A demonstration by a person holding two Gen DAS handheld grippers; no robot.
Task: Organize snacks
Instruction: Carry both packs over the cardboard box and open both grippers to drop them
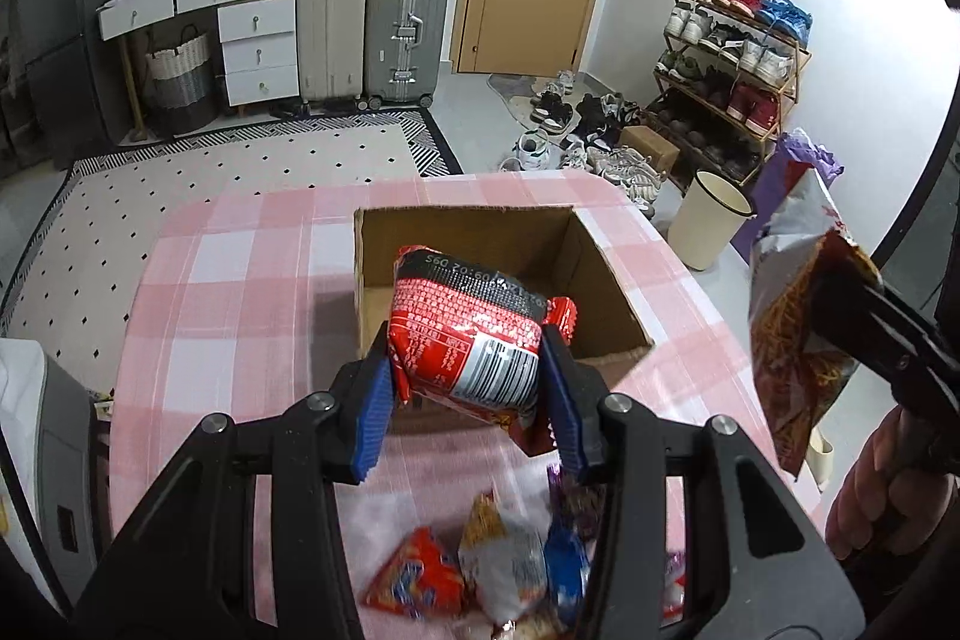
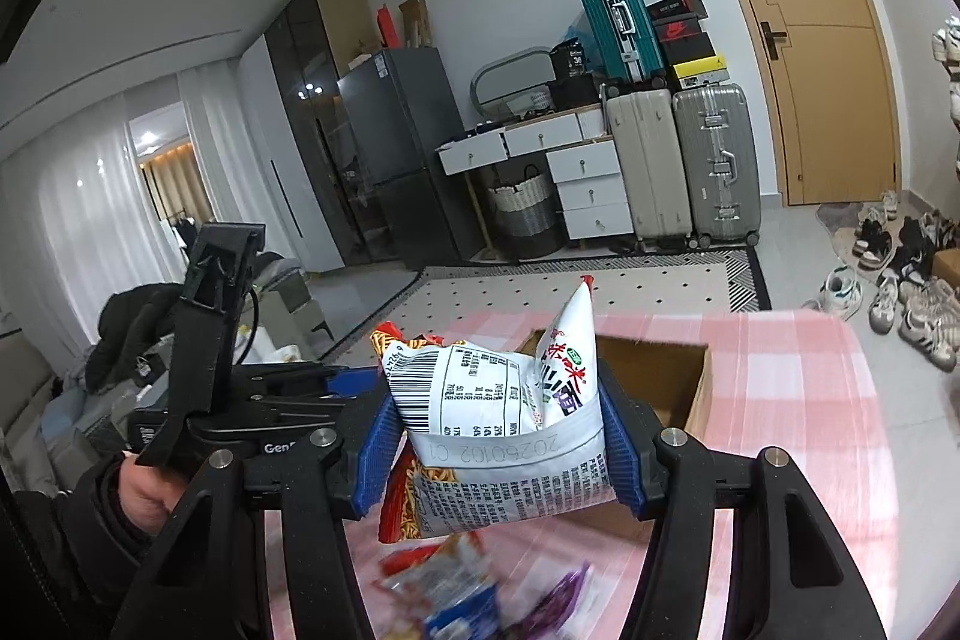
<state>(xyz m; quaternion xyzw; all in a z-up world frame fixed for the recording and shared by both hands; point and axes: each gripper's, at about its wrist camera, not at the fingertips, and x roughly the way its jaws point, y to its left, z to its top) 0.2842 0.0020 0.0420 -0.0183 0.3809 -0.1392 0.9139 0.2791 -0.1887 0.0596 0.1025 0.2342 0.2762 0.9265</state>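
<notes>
A red snack packet [image 1: 465,340] is clamped between the blue pads [image 1: 375,415] of the left gripper [image 1: 468,400], whose jaws are closed onto its two sides. The packet is puffed and glossy, with a black band carrying a printed date code along its upper end, dense white lettering on the red face, a white barcode panel low on one side and a crimped red seal protruding past the right pad. It is held in the air over the near wall of an open cardboard box [image 1: 606,274], which is set on the pink-and-white checked tabletop [image 1: 240,280] towards its far edge.

A white noodle-snack packet [image 2: 504,430] is gripped by the right gripper [image 2: 501,445], its jaws pressed against both sides of the bag. A barcode and a nutrition table are printed on its white upper part, a date stamp is seen on a flat seal band across the middle, and a picture of fried noodles on red is shown at its lower left corner. It is held above the tabletop [image 2: 780,400], in front of the box [image 2: 660,376]. In the left wrist view the same packet [image 1: 798,340] is seen at the tabletop's right edge.

A blurred heap of loose snack packets [image 1: 504,568] is left on the tabletop's near part, below both grippers.
</notes>
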